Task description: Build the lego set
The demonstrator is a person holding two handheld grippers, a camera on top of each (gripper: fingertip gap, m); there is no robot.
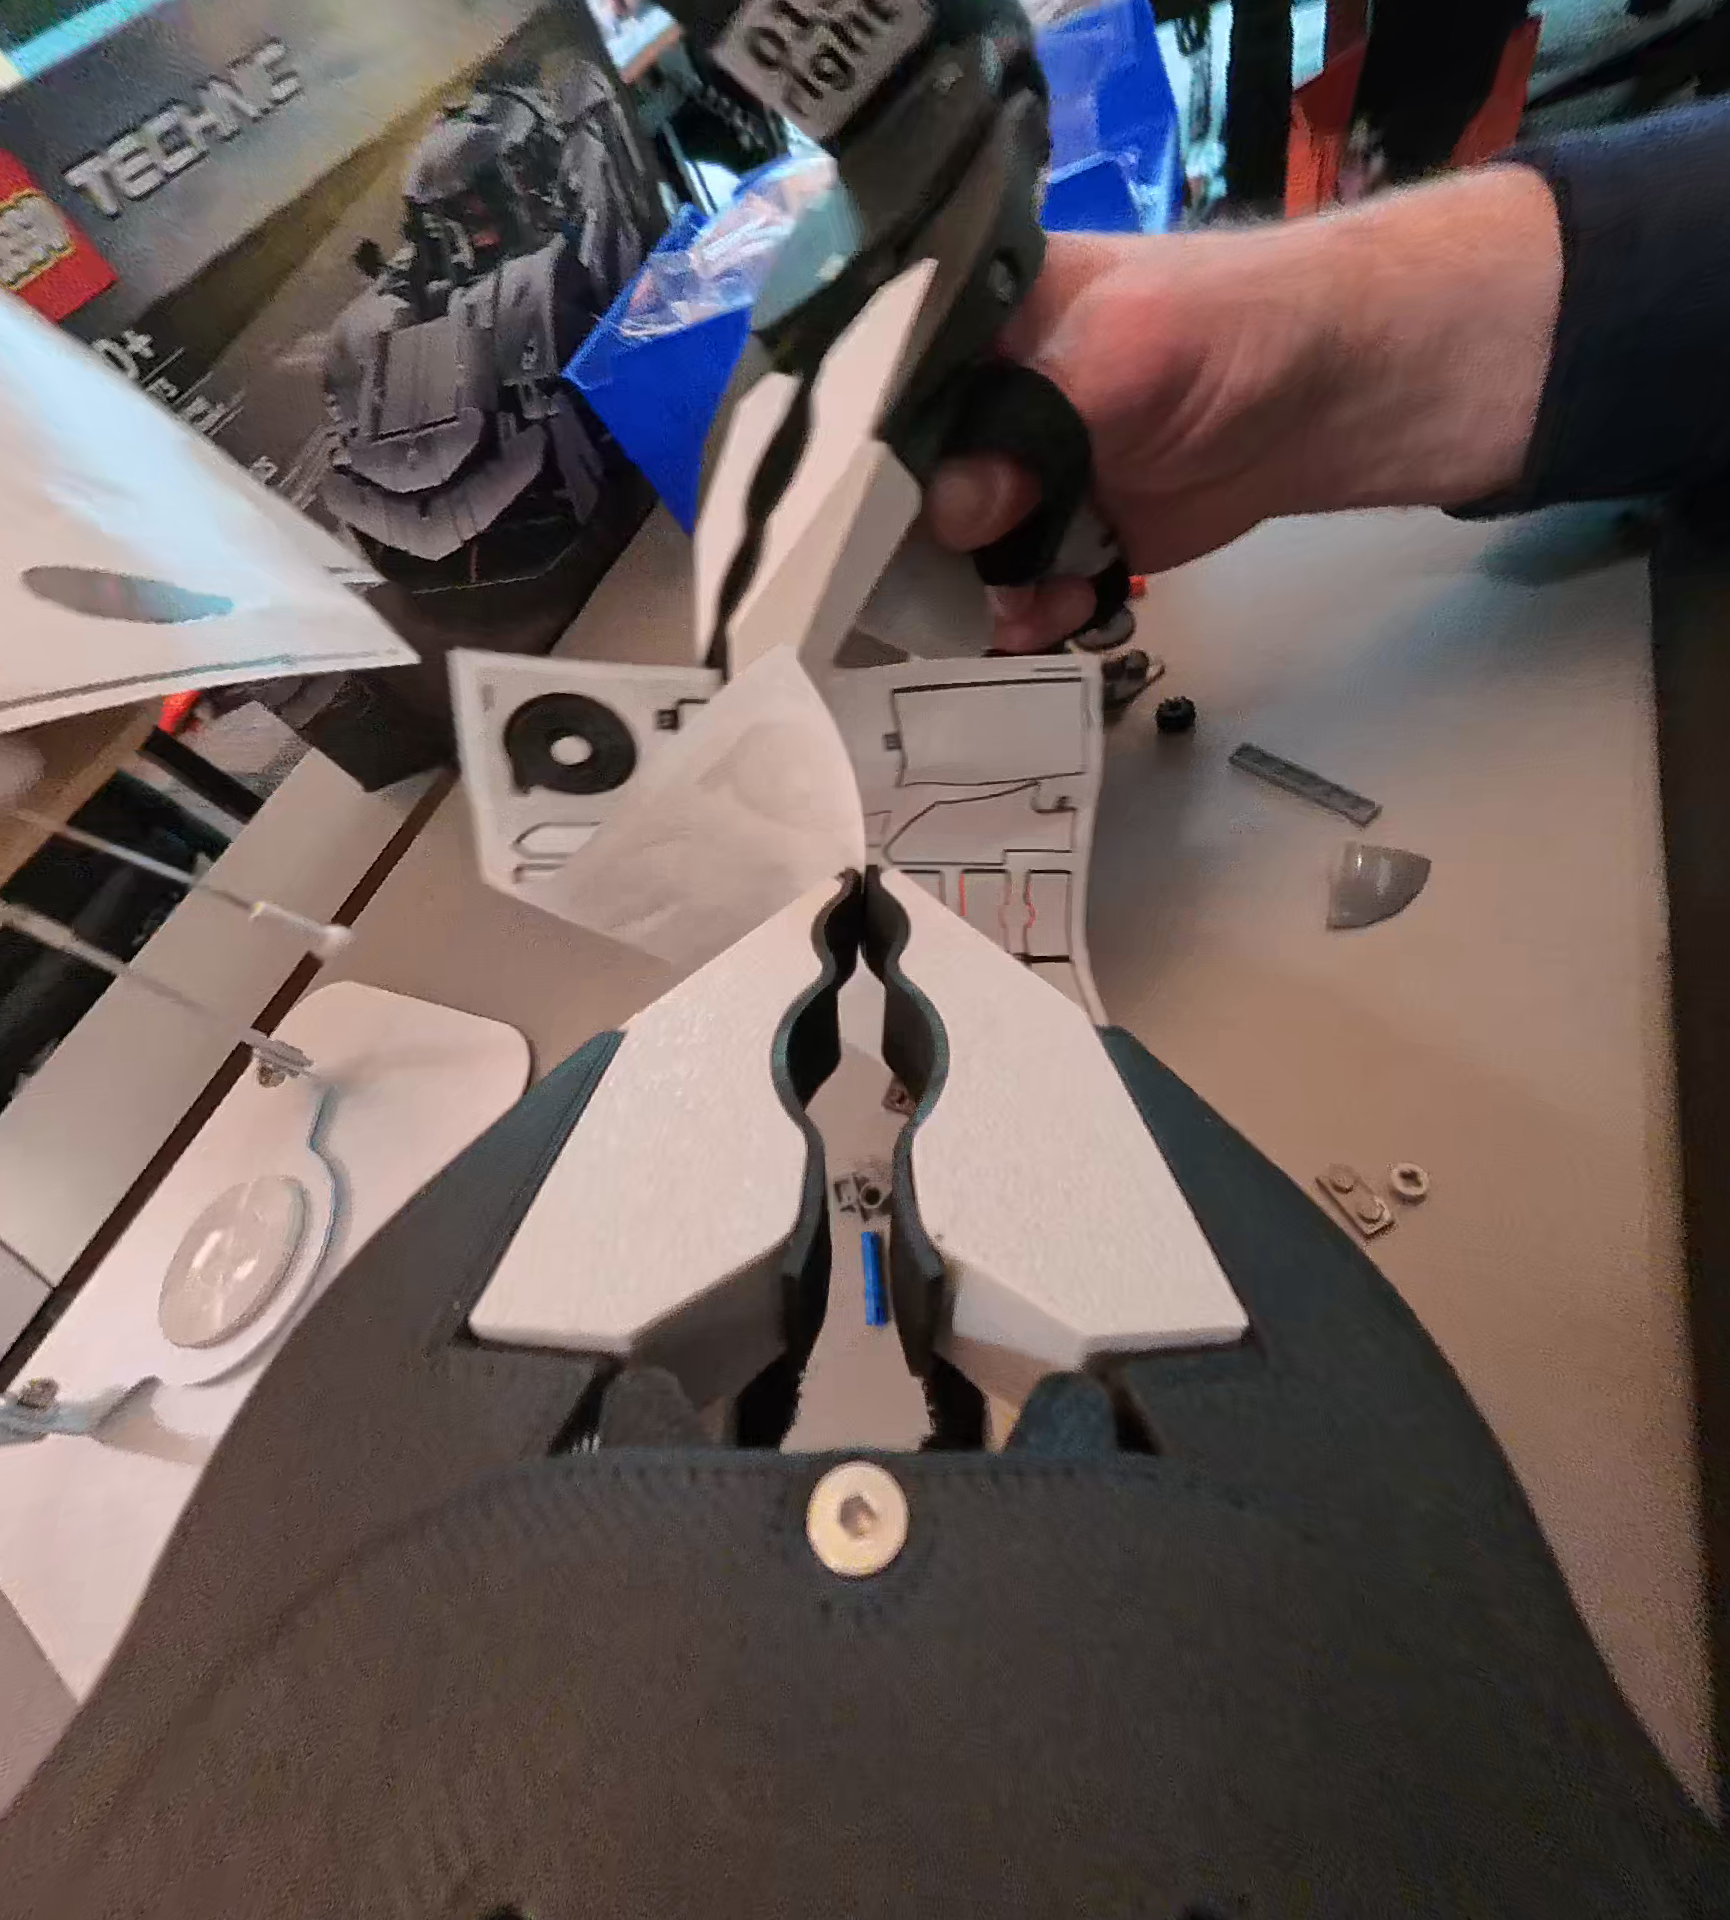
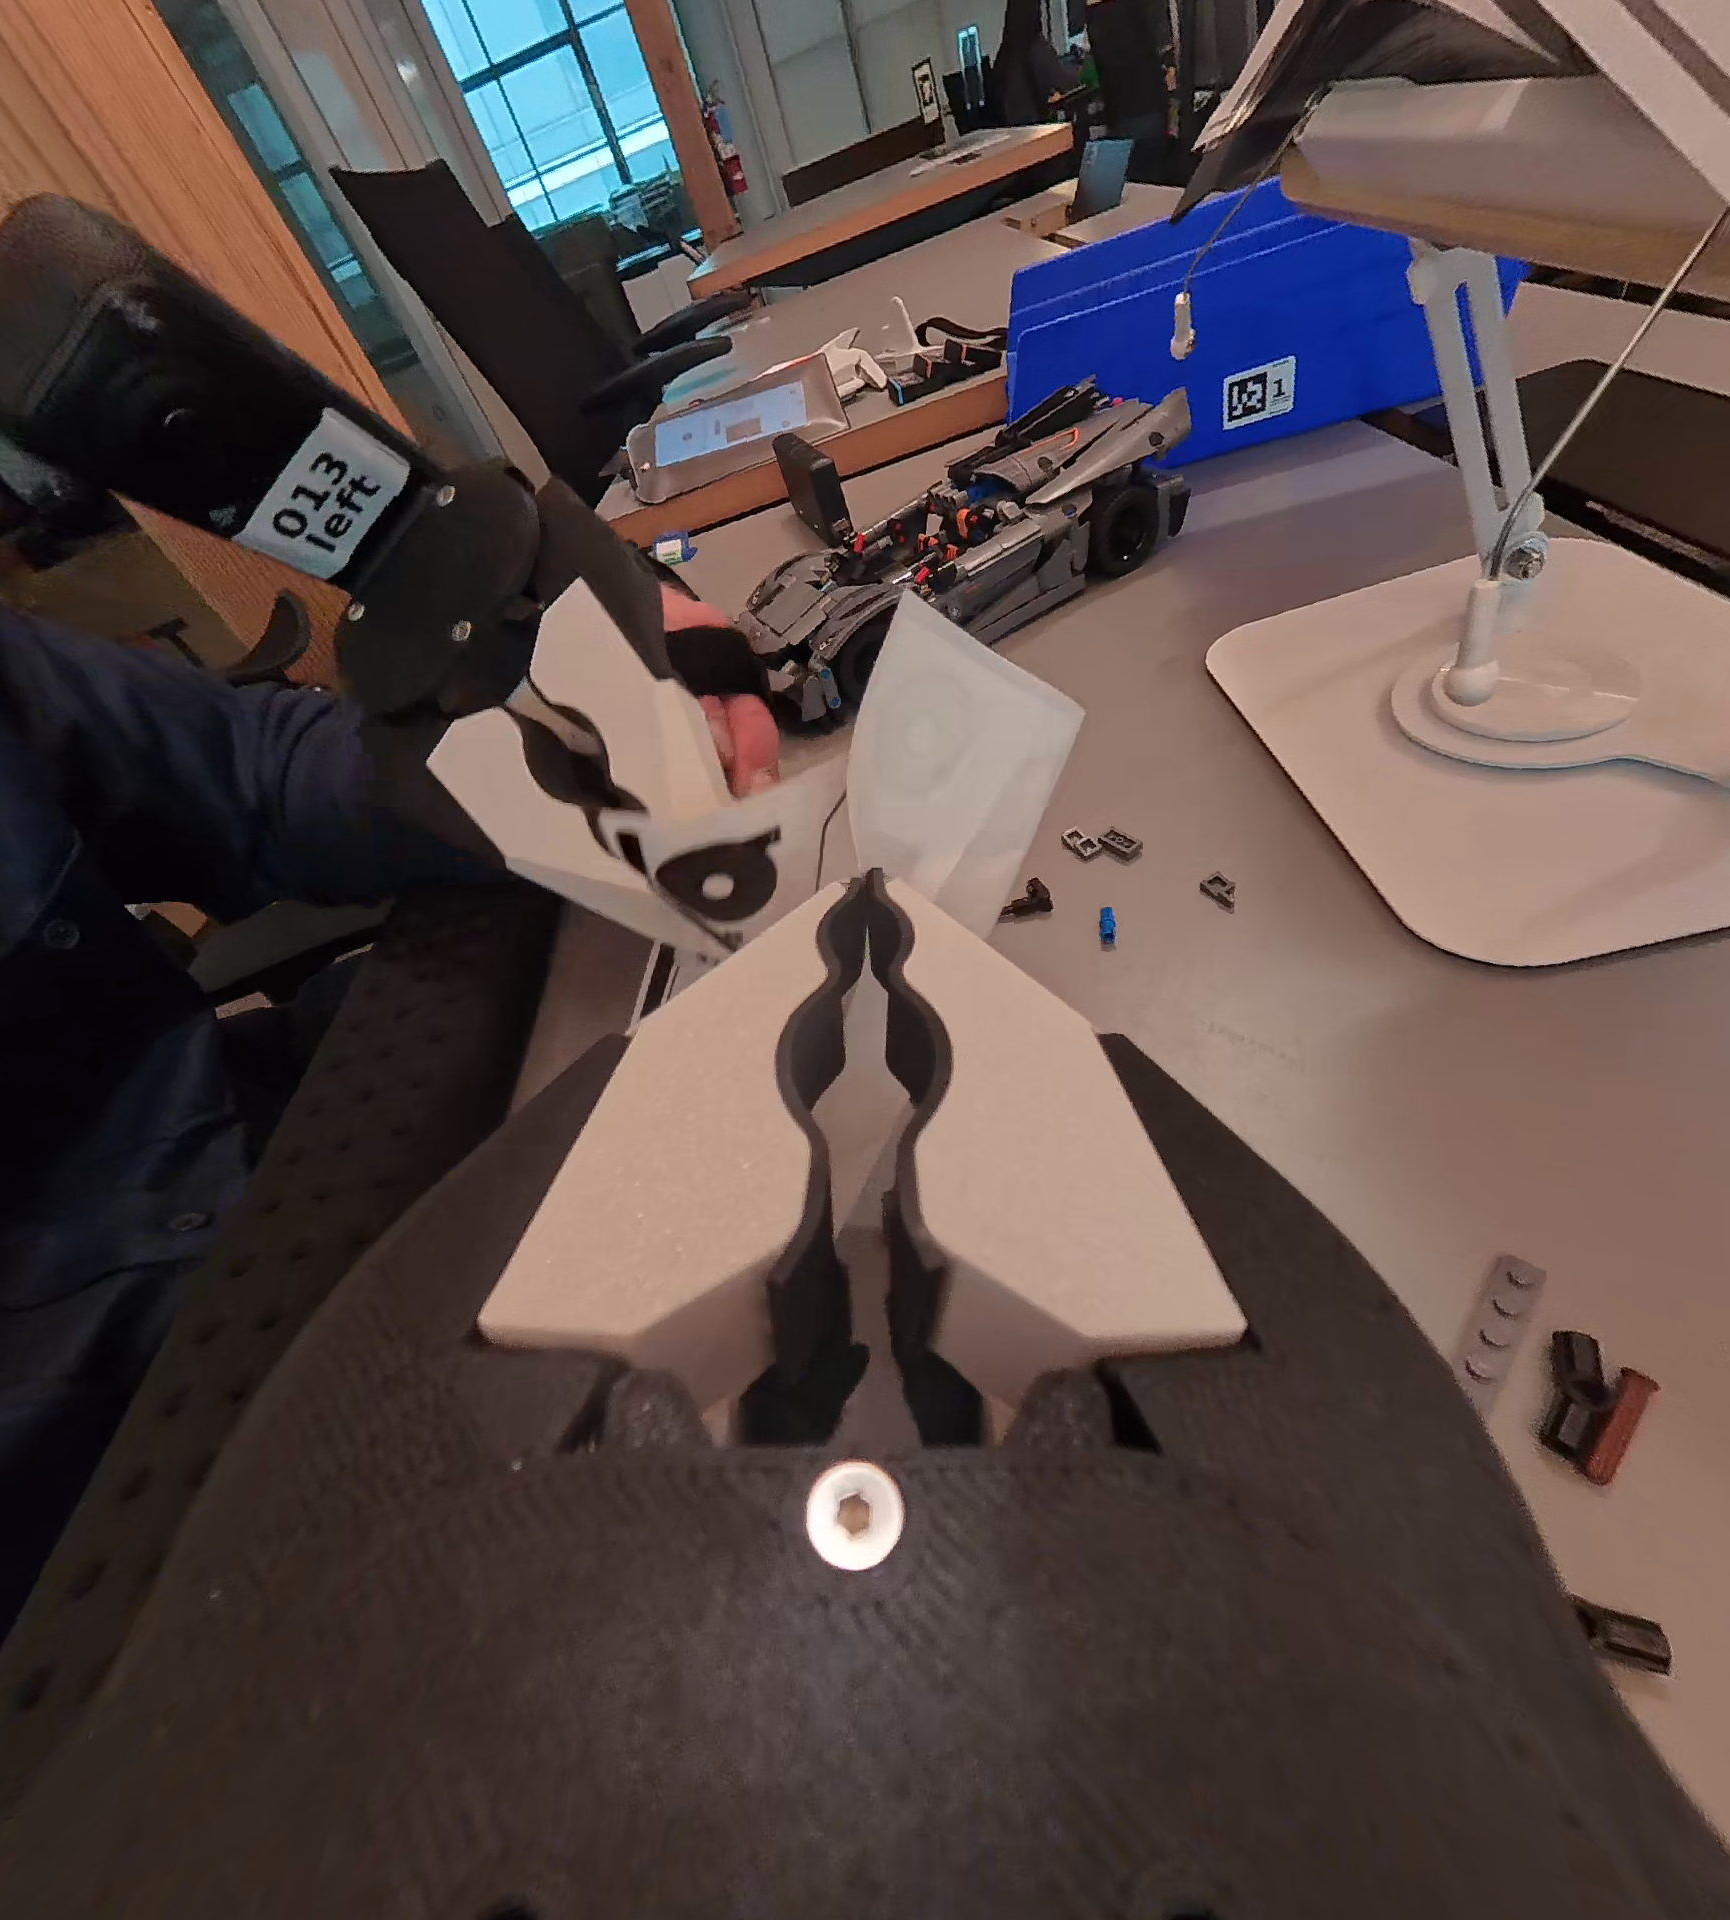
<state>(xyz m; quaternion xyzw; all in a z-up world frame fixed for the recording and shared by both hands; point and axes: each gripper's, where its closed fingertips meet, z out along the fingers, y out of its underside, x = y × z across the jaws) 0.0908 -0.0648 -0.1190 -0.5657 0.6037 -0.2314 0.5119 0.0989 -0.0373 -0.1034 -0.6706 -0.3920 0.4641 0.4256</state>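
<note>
The sticker sheet [image 1: 778, 800] could rip. Both claws pinch the same thin paper, so a hard pull apart, or a twist, would tear it or crease the stickers. The peeled flap [image 2: 954, 748] is curled up and could also stick to itself.

The left gripper [image 1: 861, 883] is clenched on the near edge of the sheet, tips tight together. The right gripper [image 2: 871, 883] is clenched too, and it seems to hold the peeled flap, though the picture is a bit blurry there. In the left wrist view the right gripper points down at the far edge of the sheet, with a hand [image 1: 1256, 405] wrapped round its handle. In the right wrist view the left gripper leans in from the left side.

The lego car [image 2: 975, 551] sits on the table [image 2: 1360, 1091], well behind the sheet and partly built. Small loose parts lie near: a blue pin [image 2: 1108, 922], little grey pieces [image 2: 1100, 842] and a grey plate [image 1: 1302, 784]. The lego box [image 1: 321, 312] stands at the back.
</note>
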